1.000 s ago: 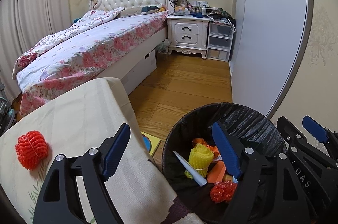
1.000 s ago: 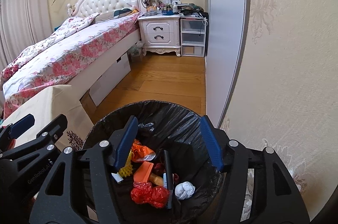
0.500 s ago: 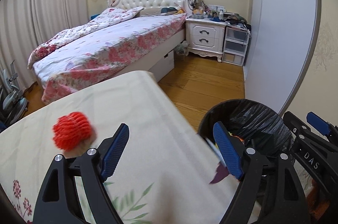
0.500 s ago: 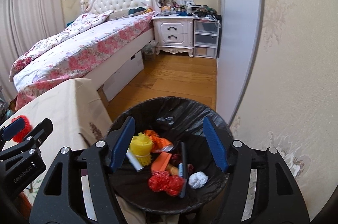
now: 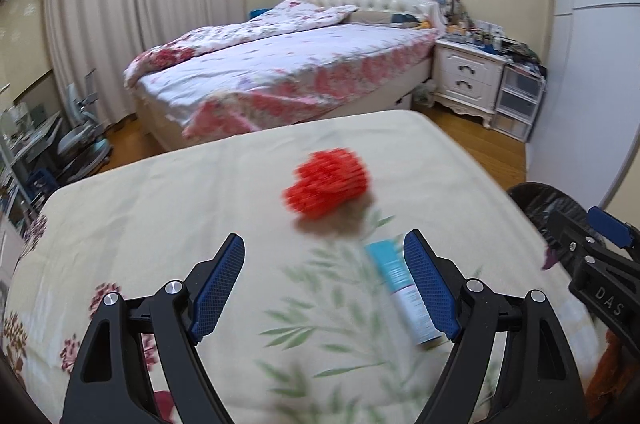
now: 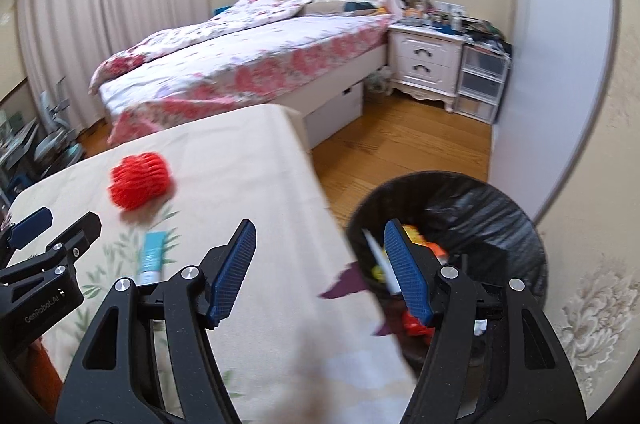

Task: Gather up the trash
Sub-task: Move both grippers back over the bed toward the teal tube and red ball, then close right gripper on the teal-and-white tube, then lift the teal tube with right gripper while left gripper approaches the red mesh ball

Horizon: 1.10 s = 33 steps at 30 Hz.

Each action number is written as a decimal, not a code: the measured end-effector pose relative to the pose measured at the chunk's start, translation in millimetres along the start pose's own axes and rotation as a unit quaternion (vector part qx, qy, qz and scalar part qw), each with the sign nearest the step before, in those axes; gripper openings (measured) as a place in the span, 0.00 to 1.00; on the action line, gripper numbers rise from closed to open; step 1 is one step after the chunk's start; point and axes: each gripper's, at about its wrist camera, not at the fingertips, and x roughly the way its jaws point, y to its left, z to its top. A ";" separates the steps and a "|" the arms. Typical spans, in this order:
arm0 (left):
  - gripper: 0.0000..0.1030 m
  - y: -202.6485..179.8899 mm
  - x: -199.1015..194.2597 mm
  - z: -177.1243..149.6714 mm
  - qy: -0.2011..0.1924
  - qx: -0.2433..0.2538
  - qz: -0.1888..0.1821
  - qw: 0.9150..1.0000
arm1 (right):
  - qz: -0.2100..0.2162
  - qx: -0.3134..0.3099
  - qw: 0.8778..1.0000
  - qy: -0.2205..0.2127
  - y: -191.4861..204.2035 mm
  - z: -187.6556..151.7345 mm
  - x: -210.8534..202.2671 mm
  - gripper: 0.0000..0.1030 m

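A red foam net (image 5: 327, 182) lies on the cream floral tablecloth (image 5: 160, 216); it also shows in the right wrist view (image 6: 139, 181). A teal and white tube (image 5: 404, 294) lies just in front of it, by my left gripper's right finger, and shows in the right wrist view (image 6: 152, 258). My left gripper (image 5: 324, 284) is open and empty over the cloth, short of the net. My right gripper (image 6: 320, 264) is open and empty at the table's right edge. The black-lined trash bin (image 6: 492, 200) beside the table holds several scraps.
A bed (image 5: 288, 72) with a floral cover stands beyond the table. A white nightstand (image 5: 466, 80) and plastic drawers (image 5: 518, 104) stand at the far right. A wardrobe (image 6: 560, 64) and wall flank the bin. Wooden floor (image 6: 400, 140) lies between bed and bin.
Both grippers have swung left, from over the bin to over the table. The red net has come to the middle of the left view and the tube has come into view.
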 end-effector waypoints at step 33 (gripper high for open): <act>0.77 87.2 4.8 -45.7 0.045 -0.065 0.041 0.996 | 0.061 -0.101 0.987 0.104 93.0 -21.3 46.3 0.17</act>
